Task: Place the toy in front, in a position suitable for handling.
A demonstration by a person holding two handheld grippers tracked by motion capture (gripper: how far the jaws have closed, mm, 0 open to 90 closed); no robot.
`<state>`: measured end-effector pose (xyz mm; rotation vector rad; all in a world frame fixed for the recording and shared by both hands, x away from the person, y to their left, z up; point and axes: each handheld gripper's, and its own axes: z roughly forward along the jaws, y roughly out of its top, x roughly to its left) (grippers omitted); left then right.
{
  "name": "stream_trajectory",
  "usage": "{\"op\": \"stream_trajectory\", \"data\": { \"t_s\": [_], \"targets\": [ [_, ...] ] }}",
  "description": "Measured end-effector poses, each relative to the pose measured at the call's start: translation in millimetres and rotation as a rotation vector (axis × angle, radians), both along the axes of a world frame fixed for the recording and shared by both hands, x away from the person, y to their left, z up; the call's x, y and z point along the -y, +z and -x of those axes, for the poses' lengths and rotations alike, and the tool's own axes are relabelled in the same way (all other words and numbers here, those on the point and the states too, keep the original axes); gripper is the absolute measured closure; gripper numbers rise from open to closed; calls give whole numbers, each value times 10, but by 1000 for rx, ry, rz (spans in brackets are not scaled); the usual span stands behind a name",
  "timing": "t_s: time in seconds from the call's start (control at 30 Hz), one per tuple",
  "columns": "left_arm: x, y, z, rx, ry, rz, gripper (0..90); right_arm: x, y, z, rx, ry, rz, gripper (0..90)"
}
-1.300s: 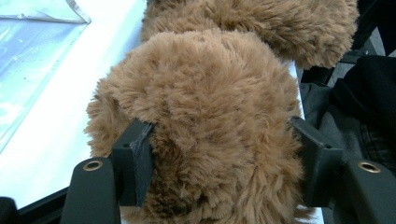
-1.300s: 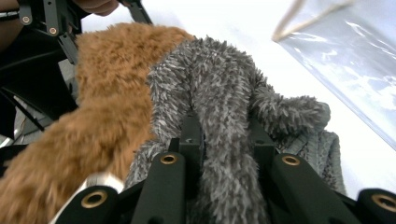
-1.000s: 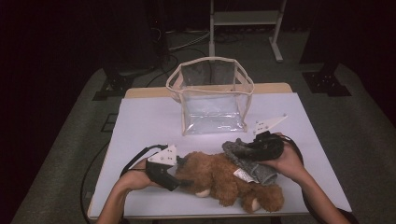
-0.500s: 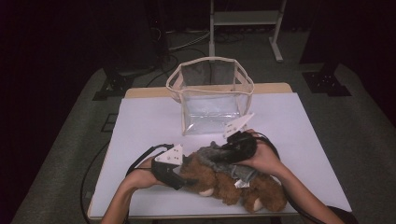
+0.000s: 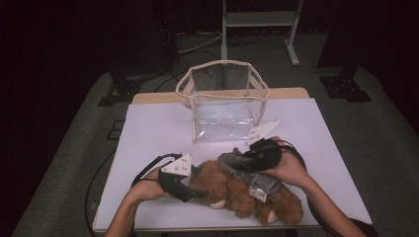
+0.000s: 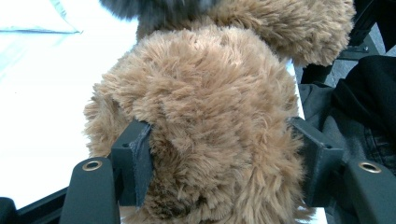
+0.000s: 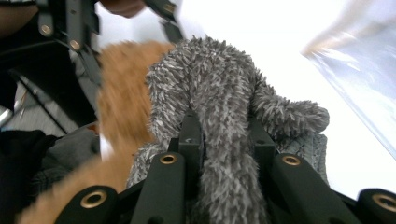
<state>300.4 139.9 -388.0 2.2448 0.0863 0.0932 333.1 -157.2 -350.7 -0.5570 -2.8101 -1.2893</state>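
Note:
A brown teddy bear (image 5: 232, 190) lies along the table's near edge. My left gripper (image 5: 193, 183) is shut on its furry head (image 6: 205, 116), and the black pads (image 6: 140, 163) press into it from both sides. A grey shaggy plush toy (image 5: 233, 163) lies over the bear's back. My right gripper (image 5: 244, 162) is shut on a narrow part of the grey plush toy (image 7: 210, 93), which sticks out beyond the jaws. In the right gripper view the bear (image 7: 119, 88) is a blurred brown mass to the left.
A clear plastic bag (image 5: 225, 116) with a beige rim stands open at the back middle of the white table (image 5: 148, 133). Its wall (image 7: 355, 70) shows close by in the right gripper view. Cables trail off the table's left side.
My right gripper has moved left with the grey plush toy, which now sits over the bear's back. The left gripper has stayed on the bear's head.

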Motion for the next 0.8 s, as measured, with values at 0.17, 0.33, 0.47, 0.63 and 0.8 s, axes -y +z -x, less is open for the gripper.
{"op": "stream_trajectory", "data": {
  "t_s": [0.17,0.33,0.47,0.63,0.8],
  "targets": [
    [-7,66,-26,-16,15,14,275,353,-109,101,-13,-75,-72,735],
    [78,129,-36,-33,17,8,149,293,-180,272,5,-65,-98,746],
    [213,107,-61,-30,10,-13,69,265,-194,359,26,-53,-102,747],
    [364,44,-136,-60,12,-35,17,297,-215,335,15,-55,-118,746],
    [511,-5,-217,-97,-4,-87,0,302,-226,298,5,-57,-123,745]
  ]
}}
